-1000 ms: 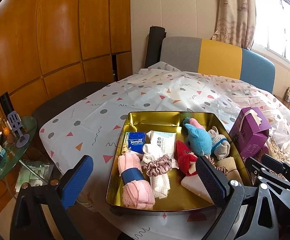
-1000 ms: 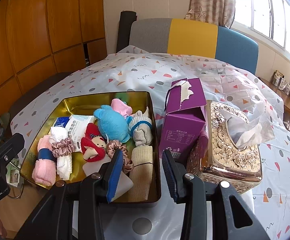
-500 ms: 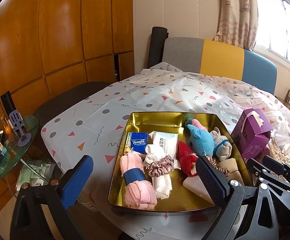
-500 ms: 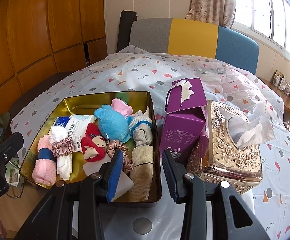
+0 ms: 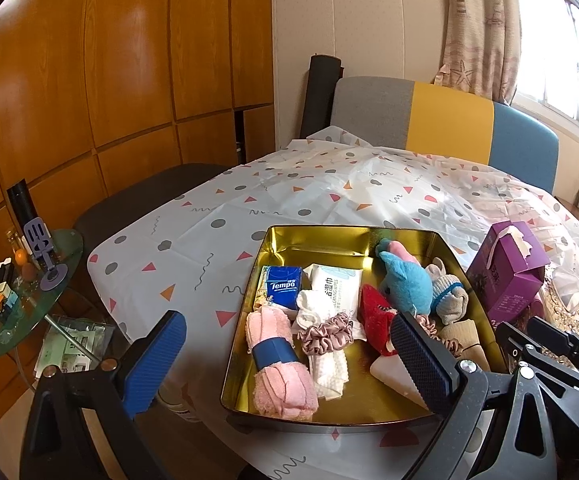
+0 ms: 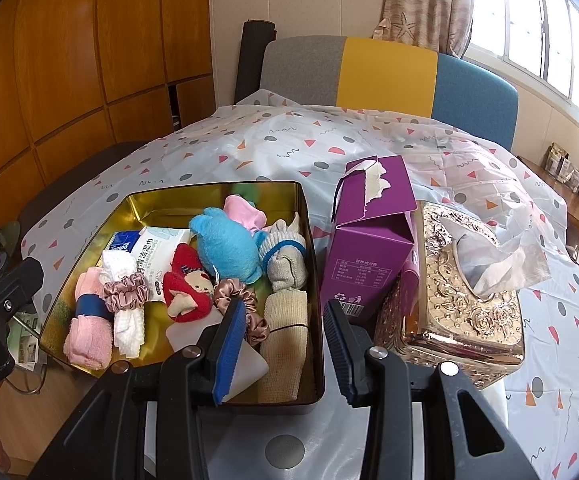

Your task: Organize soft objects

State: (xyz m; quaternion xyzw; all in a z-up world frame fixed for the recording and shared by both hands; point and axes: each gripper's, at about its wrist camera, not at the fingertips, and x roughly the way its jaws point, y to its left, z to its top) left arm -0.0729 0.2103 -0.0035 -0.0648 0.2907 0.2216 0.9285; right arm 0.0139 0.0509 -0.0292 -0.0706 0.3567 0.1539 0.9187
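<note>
A gold tin tray (image 5: 313, 236) on the patterned tablecloth holds several soft things. Among them are a pink rolled towel with a blue band (image 5: 277, 360), a pink scrunchie (image 5: 325, 334), a white cloth (image 5: 327, 372), a red plush doll (image 6: 187, 288), a blue plush (image 6: 225, 246), a grey sock (image 6: 285, 264) and a beige cloth (image 6: 285, 336). My left gripper (image 5: 285, 320) hangs wide open before the tray's near edge, holding nothing. My right gripper (image 6: 284, 306) stands partly open above the tray's near right corner, with nothing between its pads.
A purple carton (image 6: 369, 240) and an ornate gold tissue box (image 6: 465, 292) stand right of the tray. A Tempo tissue pack (image 5: 283, 286) and a wipes pack (image 5: 337, 284) lie in the tray. A cluttered glass side table (image 5: 21, 292) is at the left, a sofa (image 5: 429, 116) behind.
</note>
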